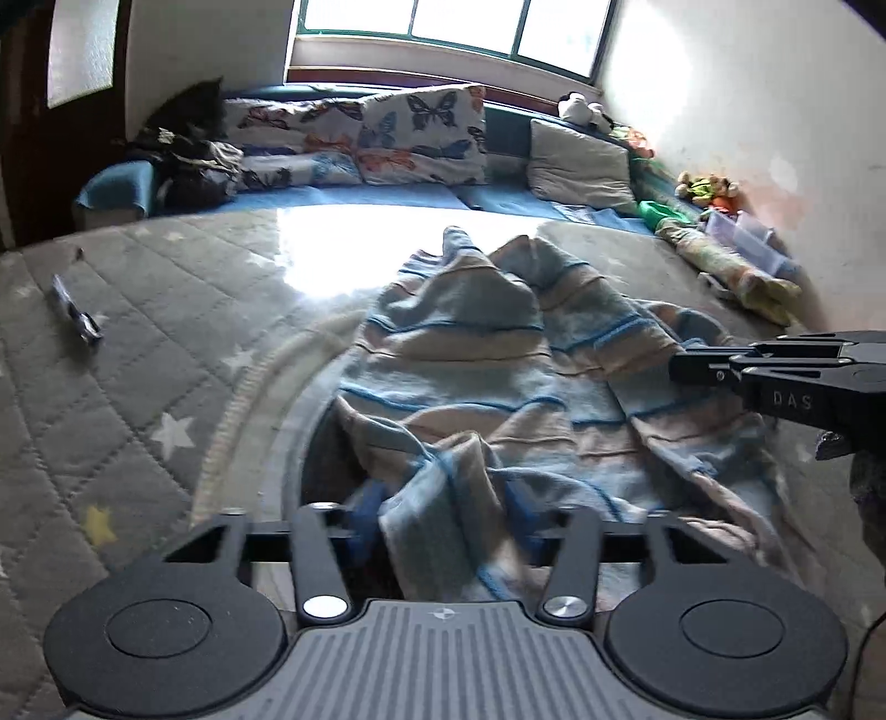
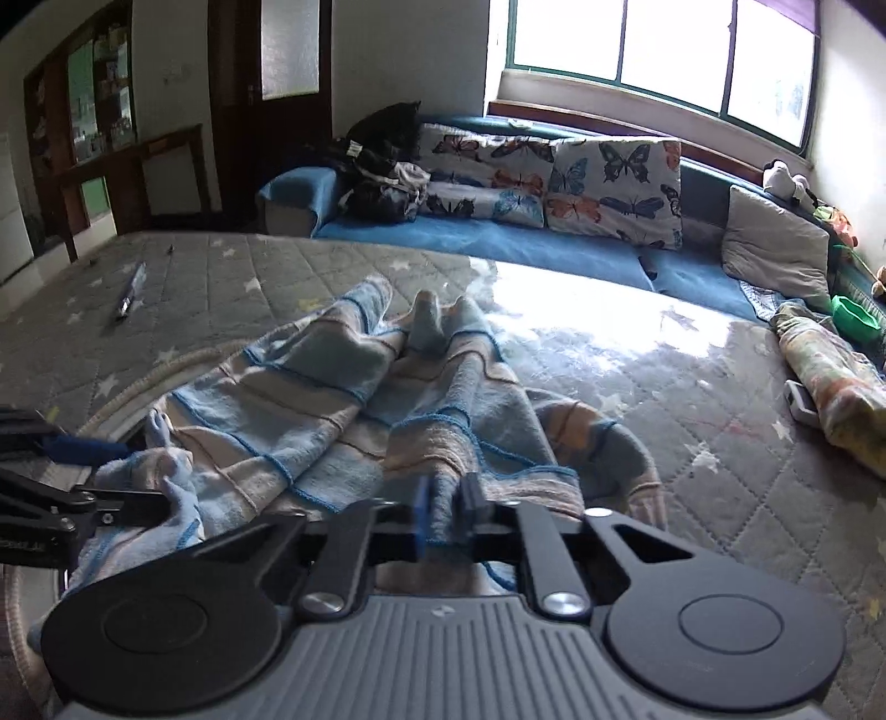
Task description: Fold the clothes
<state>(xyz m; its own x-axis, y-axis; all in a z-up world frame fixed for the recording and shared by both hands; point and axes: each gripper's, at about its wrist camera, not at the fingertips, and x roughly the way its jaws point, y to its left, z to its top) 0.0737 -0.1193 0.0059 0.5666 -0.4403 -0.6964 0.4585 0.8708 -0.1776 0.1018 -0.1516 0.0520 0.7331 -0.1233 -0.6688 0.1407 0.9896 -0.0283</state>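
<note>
1. The left hand-held gripper (image 1: 448, 523) has its blue-padded fingers fairly wide apart, with a bunched fold of the striped cloth (image 1: 476, 354) rising between them; whether the pads actually pinch it is hard to tell, as the fabric blurs there.
2. The right hand-held gripper (image 2: 447, 518) has its fingers drawn close together, clamped on a narrow ridge of the same striped cloth (image 2: 354, 399) at its near edge.
3. The letters "D A S" can be read on the black body of the right hand-held gripper where it enters the left wrist view from the right, above the cloth's right side. The side lettering on the left tool in the right wrist view is too blurred to read.
4. The cloth, light blue and beige with darker blue stripe lines, lies rumpled on a grey quilted mattress (image 1: 166, 332) printed with stars, its far end bunched into peaks.
5. Left of the cloth, well apart, a small pen-like thing (image 1: 75, 310) lies on the mattress.
6. Beyond the cloth, butterfly cushions (image 2: 614, 188) line a blue sofa (image 2: 531, 243) under the window (image 2: 664, 50).
7. Only the right wrist view shows the dark wooden door (image 2: 277, 99) and glass-fronted cabinet (image 2: 83, 111) far left of the cloth.
8. Both tools point low along the mattress towards the sofa.
</note>
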